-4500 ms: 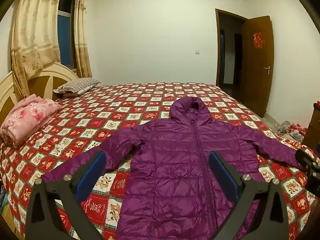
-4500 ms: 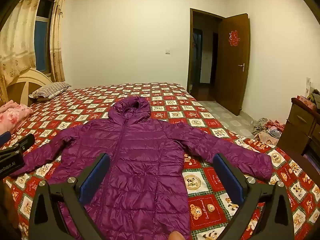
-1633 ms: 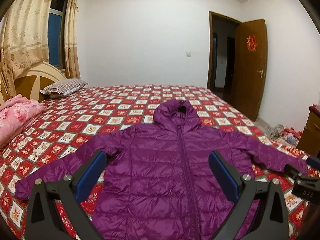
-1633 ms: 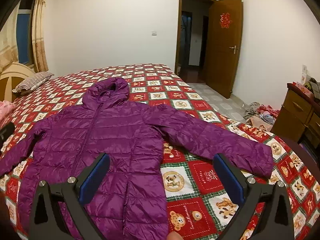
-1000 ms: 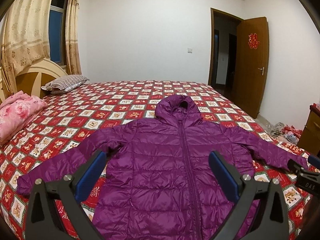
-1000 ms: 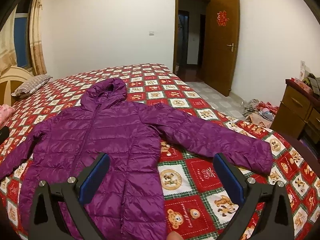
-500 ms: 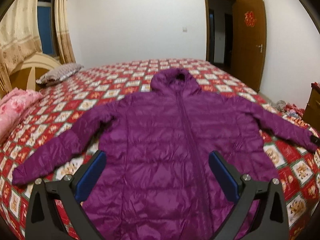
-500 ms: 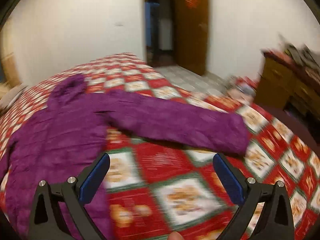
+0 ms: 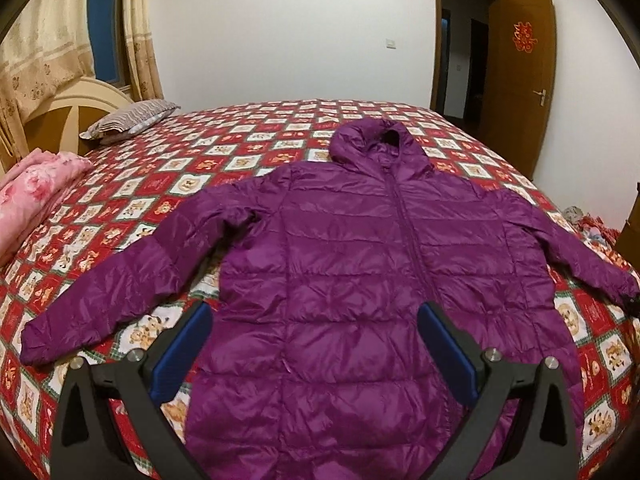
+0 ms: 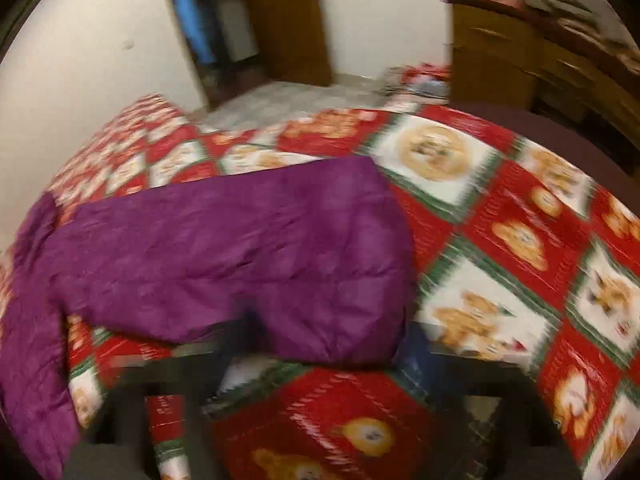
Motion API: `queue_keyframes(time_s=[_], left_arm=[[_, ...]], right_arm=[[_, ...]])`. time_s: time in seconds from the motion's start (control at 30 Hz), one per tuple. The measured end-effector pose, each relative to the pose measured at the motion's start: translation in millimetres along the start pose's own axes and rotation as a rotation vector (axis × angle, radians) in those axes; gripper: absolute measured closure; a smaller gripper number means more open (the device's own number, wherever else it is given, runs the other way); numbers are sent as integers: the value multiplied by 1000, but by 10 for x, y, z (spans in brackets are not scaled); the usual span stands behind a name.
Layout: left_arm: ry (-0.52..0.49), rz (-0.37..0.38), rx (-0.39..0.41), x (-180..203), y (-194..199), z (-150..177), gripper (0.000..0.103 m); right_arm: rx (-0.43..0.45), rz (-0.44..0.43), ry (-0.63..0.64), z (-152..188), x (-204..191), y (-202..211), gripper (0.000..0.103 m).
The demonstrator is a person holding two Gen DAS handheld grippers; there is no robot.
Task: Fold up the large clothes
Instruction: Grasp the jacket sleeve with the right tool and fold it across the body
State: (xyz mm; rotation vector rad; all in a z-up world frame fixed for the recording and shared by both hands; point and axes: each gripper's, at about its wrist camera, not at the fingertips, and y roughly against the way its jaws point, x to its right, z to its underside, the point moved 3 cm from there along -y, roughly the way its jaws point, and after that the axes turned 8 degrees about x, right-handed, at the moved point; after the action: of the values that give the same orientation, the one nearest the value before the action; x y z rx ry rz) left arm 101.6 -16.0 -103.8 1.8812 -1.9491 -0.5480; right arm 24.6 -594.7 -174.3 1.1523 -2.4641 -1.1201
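A purple hooded puffer jacket [image 9: 360,264] lies face up on the bed, zipped, both sleeves spread out. My left gripper [image 9: 314,344] is open and empty, hovering over the jacket's lower front. The right wrist view is motion-blurred. There the jacket's right sleeve [image 10: 248,256] fills the middle, its cuff end toward me. My right gripper [image 10: 328,354] is low at that cuff, its jaws narrower than before around the cuff's edge; the blur hides whether they grip it.
The bed has a red and white patchwork cover [image 9: 240,148]. A striped pillow [image 9: 132,116] and a pink folded quilt [image 9: 32,188] lie at the left by the headboard. A wooden dresser [image 10: 540,64] stands right of the bed, with clothes on the floor beside it.
My right gripper has swung right and dropped down to the right sleeve's cuff, its jaws narrowing. My left gripper has tilted down toward the jacket's front and stays open.
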Motion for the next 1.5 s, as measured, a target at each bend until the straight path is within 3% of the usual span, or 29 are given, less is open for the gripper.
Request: queue_keyframes(time_s=[0.07,0.23,0.33,0.47,0.67,0.97,1.1,1.13,1.17,1.23,1.5], left_arm=[[0,-23,12,-69,-34,-47,0],[18,-47,36,-276,-91,-170,0],[24,-64,48,-399,-113,-218,0],[42,-95,57,-625,-151,-257,0],[68,-158,59,-1011,-235,-264,0],[115,-244,4,-1433,-417,-162,0],[128,-255,-20,-1447,-451,-141,0],[133,-254,-22,-1434,-452,-153,0],[136,-251,-21,-1414,-451,-165,0],[139,-239,-23,-1313,-460,-212,0],[110,-121,-63,-566,-721,-347,0]], right_arm=[[35,-21,26,-81,-98,137,85],[186,-69,161,-305,-686,738,90],[266,-141,250,-369,-1228,1109,91],[345,-274,402,-253,-2264,1540,92],[319,-444,581,323,-3578,1689,92],[180,-561,744,1459,-4609,1367,92],[132,-576,778,1731,-4701,1282,85],[120,-587,779,1756,-4670,1305,73],[109,-600,775,1760,-4619,1330,51],[105,-614,770,1731,-4451,1386,36],[103,-561,720,1497,-3774,1304,34]])
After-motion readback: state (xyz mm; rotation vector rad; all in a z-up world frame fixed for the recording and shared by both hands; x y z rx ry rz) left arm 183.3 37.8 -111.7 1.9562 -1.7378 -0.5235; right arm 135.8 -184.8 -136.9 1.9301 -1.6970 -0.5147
